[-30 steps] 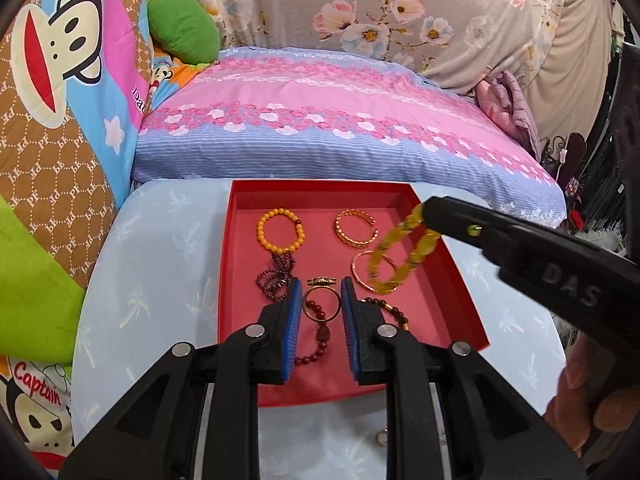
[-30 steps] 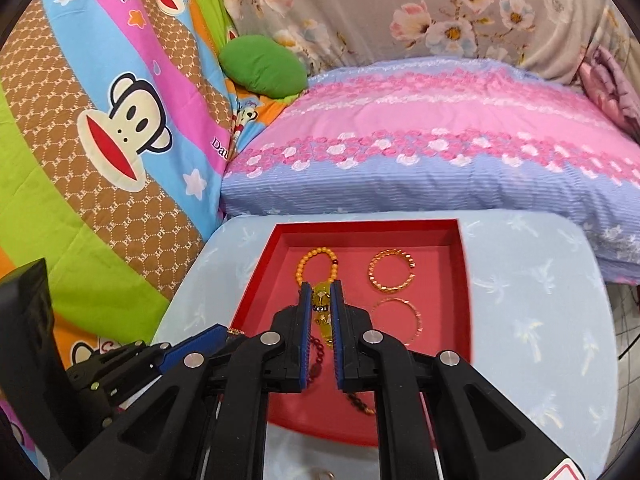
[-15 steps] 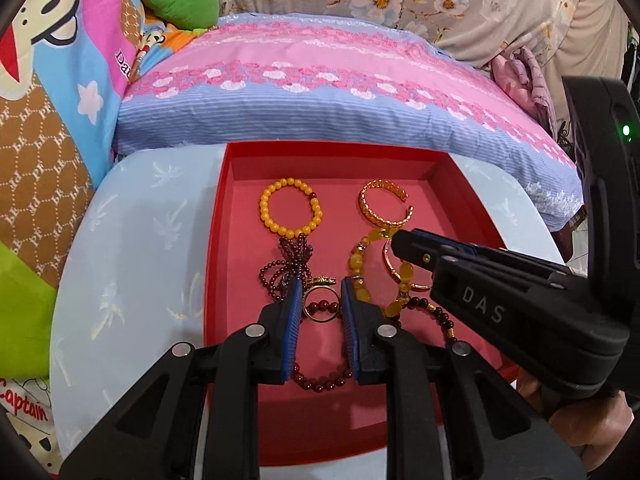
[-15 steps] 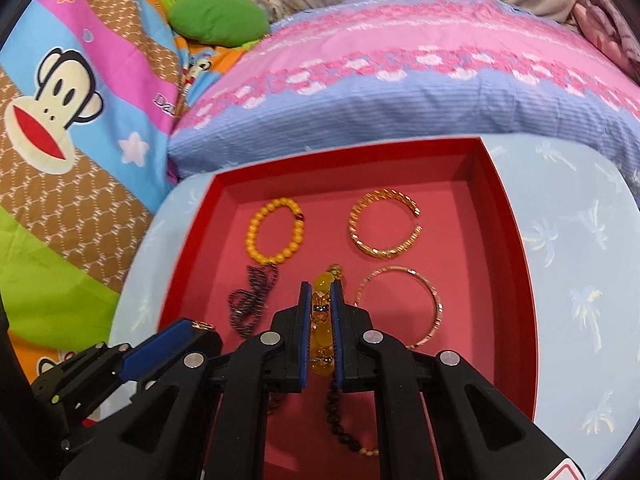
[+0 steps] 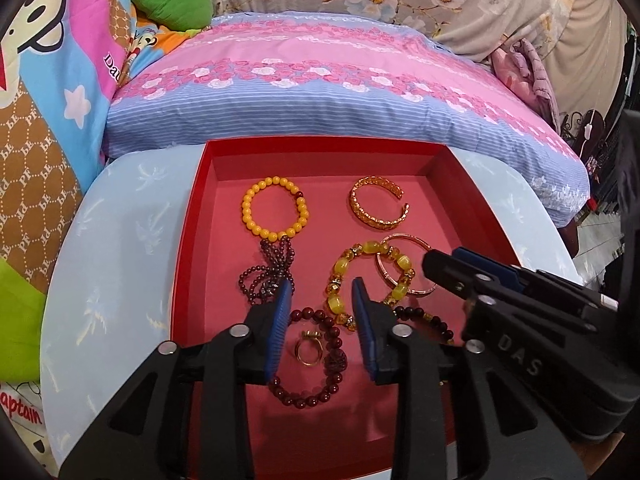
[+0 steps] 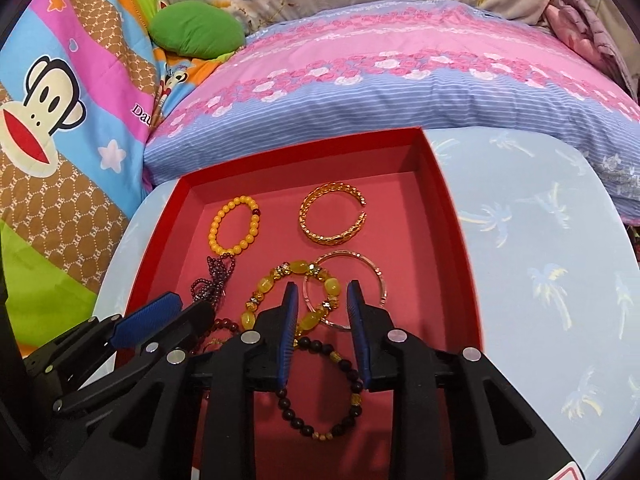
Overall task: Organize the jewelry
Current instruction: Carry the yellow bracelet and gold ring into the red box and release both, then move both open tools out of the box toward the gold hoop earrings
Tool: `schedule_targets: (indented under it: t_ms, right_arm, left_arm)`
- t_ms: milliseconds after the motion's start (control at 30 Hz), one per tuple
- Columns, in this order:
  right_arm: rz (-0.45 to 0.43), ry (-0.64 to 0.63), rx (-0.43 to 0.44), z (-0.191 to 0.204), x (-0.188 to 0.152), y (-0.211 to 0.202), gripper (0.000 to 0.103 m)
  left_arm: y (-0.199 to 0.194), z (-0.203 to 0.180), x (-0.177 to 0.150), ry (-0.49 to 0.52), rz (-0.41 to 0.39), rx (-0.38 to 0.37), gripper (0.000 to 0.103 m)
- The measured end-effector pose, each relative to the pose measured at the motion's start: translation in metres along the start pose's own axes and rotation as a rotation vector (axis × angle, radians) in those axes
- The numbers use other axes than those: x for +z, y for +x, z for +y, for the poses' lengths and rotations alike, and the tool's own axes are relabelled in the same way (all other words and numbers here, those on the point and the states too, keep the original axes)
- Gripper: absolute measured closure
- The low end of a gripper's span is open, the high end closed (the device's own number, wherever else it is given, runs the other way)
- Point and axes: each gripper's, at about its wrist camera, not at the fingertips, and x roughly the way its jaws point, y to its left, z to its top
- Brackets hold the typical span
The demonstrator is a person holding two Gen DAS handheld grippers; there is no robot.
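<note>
Bedding surrounds the red tray [image 6: 452, 216]; both grippers, left [image 5: 320, 300] and right [image 6: 322, 300], have just been opening, holding nothing. Amber bracelet [image 6: 298, 268] lies inside, overlapping a thin bangle [image 6: 374, 272]; lifting out may snag it

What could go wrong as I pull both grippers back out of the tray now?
1. The chunky yellow bracelet lies across the thin bangle, under the right gripper, whose jaws have just been opening; a pad could drag both.
2. The small ring sits inside the dark red bracelet between the left gripper's parted jaws and may snag.
</note>
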Motion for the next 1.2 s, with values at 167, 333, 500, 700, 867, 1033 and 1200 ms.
schedule_targets:
  t_ms: [167,333,500,700,867,1033,1200]
  right_arm:
    - [-0.016,0.010,-0.002,-0.007,-0.004,-0.011,0.072]
    - [-0.026,0.007,-0.009,-0.008,-0.008,-0.019,0.072]
    - [-0.040,0.003,-0.008,-0.007,-0.013,-0.032,0.072]
    - [-0.059,-0.010,-0.007,-0.004,-0.022,-0.051,0.072]
    - [-0.070,-0.016,-0.003,-0.001,-0.032,-0.068,0.072]
    - [-0.081,-0.037,-0.004,0.002,-0.047,-0.086,0.070]
    - [-0.080,-0.074,-0.030,0.001,-0.070,-0.098,0.066]
  left_arm:
    - [-0.003,-0.003,-0.001,0.004,-0.010,0.011,0.063]
    - [-0.007,-0.008,-0.004,0.012,-0.017,0.015,0.063]
    - [-0.017,-0.011,-0.006,0.023,-0.029,0.018,0.063]
    - [-0.034,-0.016,-0.016,0.032,-0.044,0.016,0.063]
    - [-0.046,-0.019,-0.023,0.023,-0.050,0.013,0.063]
    - [-0.063,-0.024,-0.035,0.031,-0.062,0.013,0.061]
    - [-0.076,-0.023,-0.053,0.030,-0.063,0.008,0.057]
